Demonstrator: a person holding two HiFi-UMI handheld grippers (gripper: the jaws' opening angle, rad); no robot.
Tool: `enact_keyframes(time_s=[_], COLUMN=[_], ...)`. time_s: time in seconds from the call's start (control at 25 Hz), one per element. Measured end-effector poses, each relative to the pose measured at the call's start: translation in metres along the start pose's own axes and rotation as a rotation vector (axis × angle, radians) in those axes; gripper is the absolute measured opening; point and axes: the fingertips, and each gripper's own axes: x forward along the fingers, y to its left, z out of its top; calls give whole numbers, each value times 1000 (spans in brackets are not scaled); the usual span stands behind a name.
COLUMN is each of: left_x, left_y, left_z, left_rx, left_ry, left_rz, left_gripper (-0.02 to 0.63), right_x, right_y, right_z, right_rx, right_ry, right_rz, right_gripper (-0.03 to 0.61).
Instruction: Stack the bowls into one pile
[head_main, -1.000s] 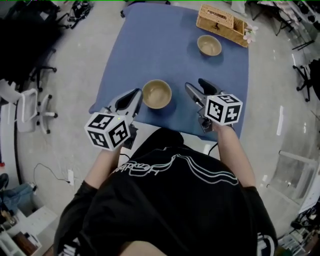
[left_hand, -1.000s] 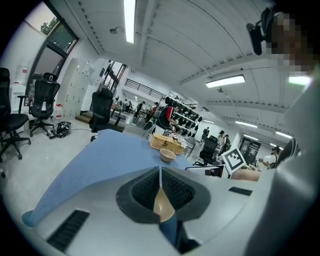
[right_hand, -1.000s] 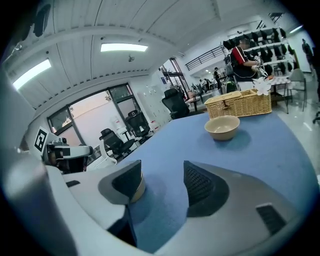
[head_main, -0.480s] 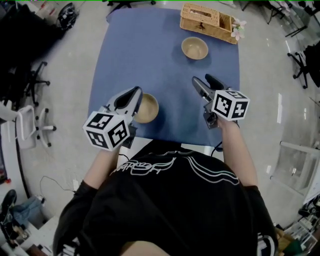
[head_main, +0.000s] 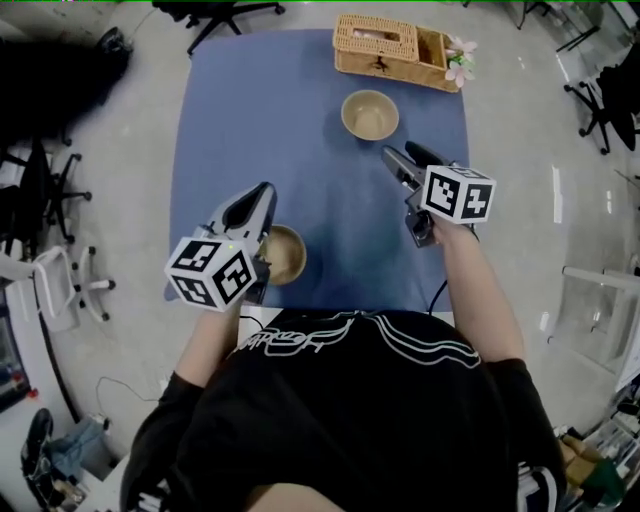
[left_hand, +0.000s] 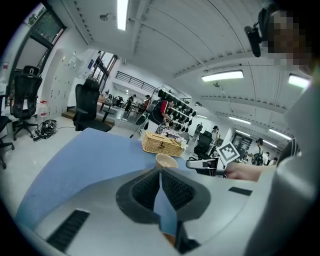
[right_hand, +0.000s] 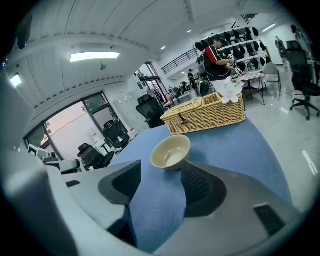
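Note:
Two tan bowls sit apart on the blue tablecloth (head_main: 250, 110). The near bowl (head_main: 285, 254) lies close to the table's front edge, partly under the right side of my left gripper (head_main: 258, 198). That gripper's jaws meet at the tips with nothing between them (left_hand: 160, 172); a sliver of tan shows below them. The far bowl (head_main: 369, 113) (right_hand: 171, 151) (left_hand: 166, 161) stands upright and empty in front of the basket. My right gripper (head_main: 403, 158) (right_hand: 160, 175) hovers open a little short of it, and the bowl shows ahead between the jaws.
A wicker basket (head_main: 388, 48) (right_hand: 207, 115) (left_hand: 161, 144) with white flowers (head_main: 460, 58) stands at the table's far edge. Office chairs (head_main: 45, 190) ring the table on the grey floor. The person's torso (head_main: 340, 420) presses against the front edge.
The head view has shifted. My right gripper is nearer the far bowl. The near bowl now lies beside my left gripper's body, not by its tips.

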Motion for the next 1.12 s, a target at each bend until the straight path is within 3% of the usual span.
enact_keyframes(time_s=[0.36, 0.76, 1.12], left_x=[25, 35, 22], left_y=[24, 35, 60], left_z=[-8, -15, -20], left_rx=[-12, -45, -70], left_ry=[29, 30, 26], left_rz=[15, 58, 83], left_gripper=[34, 34, 34], right_x=[46, 63, 69], right_y=[-43, -73, -72], right_z=[16, 13, 14], right_rx=[89, 168, 203], right_ry=[-6, -4, -44], right_rz=[-62, -100, -165], right_gripper=[261, 210, 64])
